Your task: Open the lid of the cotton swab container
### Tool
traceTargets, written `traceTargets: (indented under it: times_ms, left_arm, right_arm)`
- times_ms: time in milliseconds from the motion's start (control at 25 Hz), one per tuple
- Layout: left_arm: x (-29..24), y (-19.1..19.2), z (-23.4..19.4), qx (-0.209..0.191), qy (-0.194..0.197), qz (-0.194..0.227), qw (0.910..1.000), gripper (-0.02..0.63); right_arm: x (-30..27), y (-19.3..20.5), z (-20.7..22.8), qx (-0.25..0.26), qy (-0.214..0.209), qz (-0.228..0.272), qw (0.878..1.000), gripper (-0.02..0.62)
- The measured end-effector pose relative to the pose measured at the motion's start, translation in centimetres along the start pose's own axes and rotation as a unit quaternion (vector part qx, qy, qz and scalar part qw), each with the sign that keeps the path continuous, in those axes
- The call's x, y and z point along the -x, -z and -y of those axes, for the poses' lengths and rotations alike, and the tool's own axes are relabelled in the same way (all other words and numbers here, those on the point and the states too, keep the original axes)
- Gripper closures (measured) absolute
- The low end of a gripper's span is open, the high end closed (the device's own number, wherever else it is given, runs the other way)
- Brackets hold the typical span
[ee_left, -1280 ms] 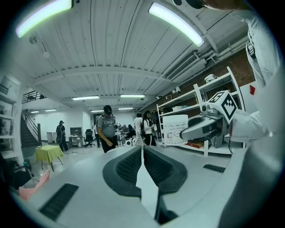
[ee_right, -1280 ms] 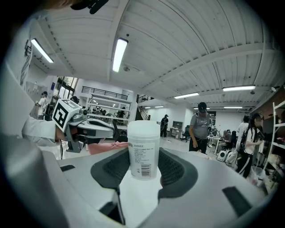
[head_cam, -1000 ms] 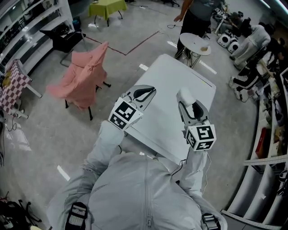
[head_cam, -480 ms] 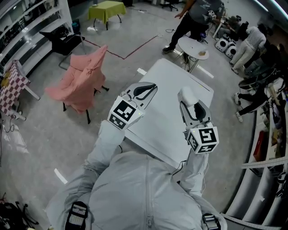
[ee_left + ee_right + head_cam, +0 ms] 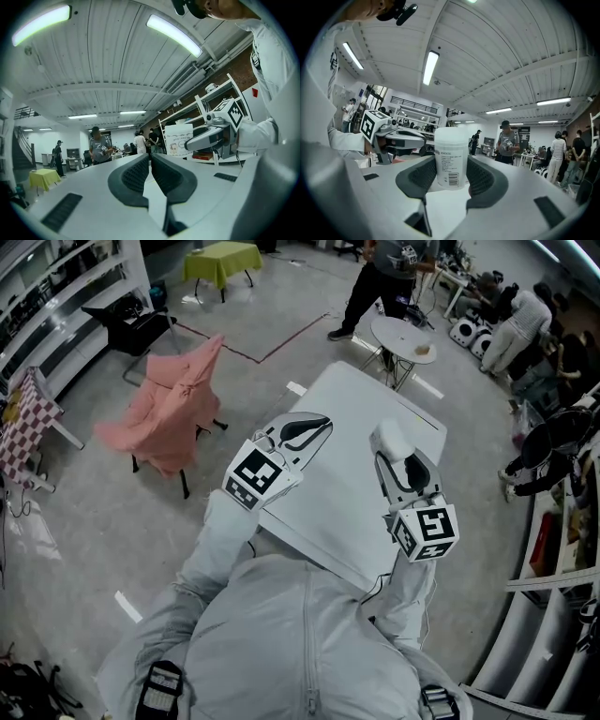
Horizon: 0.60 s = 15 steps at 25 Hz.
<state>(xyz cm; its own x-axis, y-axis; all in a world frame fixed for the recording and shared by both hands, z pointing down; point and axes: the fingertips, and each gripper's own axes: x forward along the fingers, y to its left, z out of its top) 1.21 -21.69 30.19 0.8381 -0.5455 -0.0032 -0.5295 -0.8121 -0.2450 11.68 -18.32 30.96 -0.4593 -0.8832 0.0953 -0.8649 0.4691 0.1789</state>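
The cotton swab container (image 5: pixel 451 158) is a white plastic cylinder with a printed label and its lid on. It stands upright between the pads of my right gripper (image 5: pixel 451 169), which is shut on it. In the head view the container (image 5: pixel 387 440) sticks out of the right gripper (image 5: pixel 393 452) over the white table (image 5: pixel 352 404). My left gripper (image 5: pixel 308 428) hovers beside it to the left, over the table's left edge. In the left gripper view its jaws (image 5: pixel 150 163) are shut with nothing between them. Each gripper view shows the other gripper (image 5: pixel 212 138) (image 5: pixel 400 138) at its side, apart.
A chair draped in pink cloth (image 5: pixel 175 397) stands left of the table. A small round table (image 5: pixel 406 334) and a standing person (image 5: pixel 382 277) are beyond the far end. Shelving (image 5: pixel 548 587) runs along the right, and a green table (image 5: pixel 223 256) sits at the back.
Both grippers have risen a little, the container still in the right one. The person at the back has walked to the left.
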Motion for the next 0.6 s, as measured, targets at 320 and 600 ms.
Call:
traceTargets:
  times_ms: [320,600]
  left_arm:
    - [-0.2,0.3,1.2,-0.054,0.06,-0.026,0.9963,0.574]
    - [0.2,0.5,2.7,-0.081,0.139,-0.037,0.9863,0.461]
  right_arm:
    - [-0.6,2.1,-0.3,-0.039,-0.018,-0.01,0.999,0.374]
    - [-0.6,4.9,-1.3,-0.068,-0.054,-0.023,0.996,0.374]
